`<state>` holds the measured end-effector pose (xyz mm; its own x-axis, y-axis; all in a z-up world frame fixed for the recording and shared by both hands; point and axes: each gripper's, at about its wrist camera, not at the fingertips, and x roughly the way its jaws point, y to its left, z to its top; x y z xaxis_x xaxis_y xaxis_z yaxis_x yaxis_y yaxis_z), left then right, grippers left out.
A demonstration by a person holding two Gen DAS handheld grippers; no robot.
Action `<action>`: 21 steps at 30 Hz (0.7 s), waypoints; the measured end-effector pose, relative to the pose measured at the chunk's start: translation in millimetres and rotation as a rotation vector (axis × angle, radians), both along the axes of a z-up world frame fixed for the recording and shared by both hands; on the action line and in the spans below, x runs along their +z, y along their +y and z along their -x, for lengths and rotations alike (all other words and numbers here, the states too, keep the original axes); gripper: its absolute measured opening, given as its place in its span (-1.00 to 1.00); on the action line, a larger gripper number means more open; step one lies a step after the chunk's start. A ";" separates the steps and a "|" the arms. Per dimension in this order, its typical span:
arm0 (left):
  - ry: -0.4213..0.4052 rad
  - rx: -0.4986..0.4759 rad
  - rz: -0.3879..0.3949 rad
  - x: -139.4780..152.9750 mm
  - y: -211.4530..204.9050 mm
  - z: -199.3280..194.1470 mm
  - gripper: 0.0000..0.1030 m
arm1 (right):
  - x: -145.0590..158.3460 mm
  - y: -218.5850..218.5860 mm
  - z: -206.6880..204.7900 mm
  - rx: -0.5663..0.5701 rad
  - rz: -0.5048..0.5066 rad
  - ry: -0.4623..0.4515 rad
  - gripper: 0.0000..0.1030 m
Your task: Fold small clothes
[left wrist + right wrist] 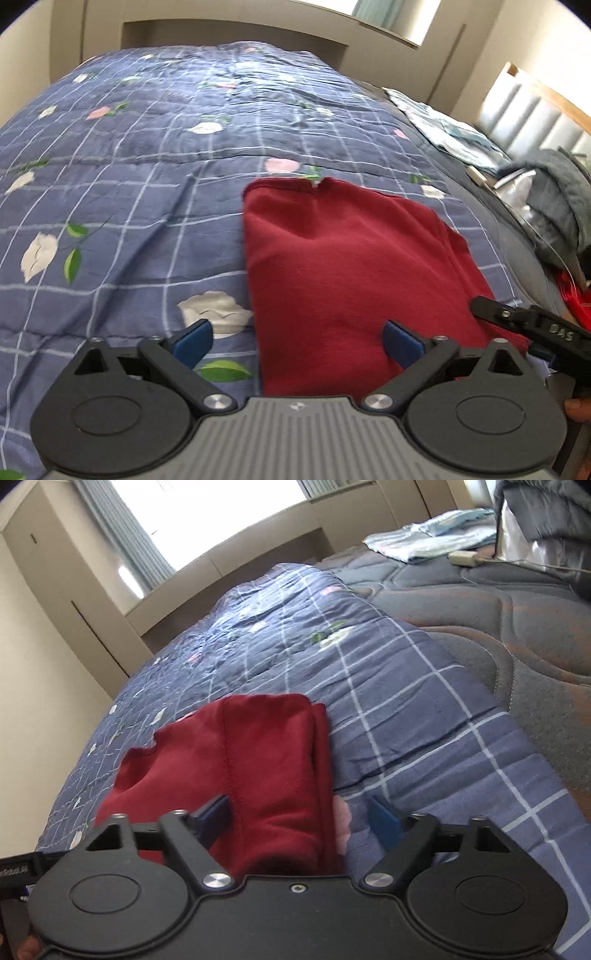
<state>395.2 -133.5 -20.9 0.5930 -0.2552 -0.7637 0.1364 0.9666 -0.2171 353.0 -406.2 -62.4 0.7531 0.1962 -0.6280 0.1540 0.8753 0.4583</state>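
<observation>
A dark red garment (347,273) lies folded flat on the blue checked floral bedspread (147,184). My left gripper (297,341) is open and empty, its blue pads astride the garment's near left edge. The right gripper's black body (532,328) shows at the garment's right edge in the left wrist view. In the right wrist view the red garment (251,760) lies folded with a seam down its middle. My right gripper (301,818) is open and empty, its blue pads either side of the garment's near right part.
Folded pale blue clothes (432,539) lie far off on the grey quilted mattress (498,627). A dark grey garment and silver frame (554,199) stand at the right. A white charger (463,558) lies on the mattress. Beige cupboards (55,627) line the wall.
</observation>
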 end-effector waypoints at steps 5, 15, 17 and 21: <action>-0.017 -0.061 -0.024 7.0 -14.3 1.5 0.58 | -1.1 -1.0 7.8 -0.015 -0.061 -0.022 0.01; -0.053 -0.054 -0.065 19.5 -17.1 5.0 -0.28 | 21.0 16.0 20.6 -0.011 -0.005 -0.088 -0.50; -0.065 -0.054 -0.047 22.5 -13.3 6.8 -0.44 | 30.1 19.7 22.9 0.000 -0.009 -0.112 -0.53; -0.089 -0.059 -0.015 35.5 -5.7 9.5 -0.55 | 50.0 32.7 23.0 0.038 -0.003 -0.149 -0.55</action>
<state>385.8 -139.2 14.6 0.6429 -0.2806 -0.7127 0.2109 0.9594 -0.1876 330.0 -373.4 -12.5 0.8299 0.2279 -0.5092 0.0509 0.8781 0.4758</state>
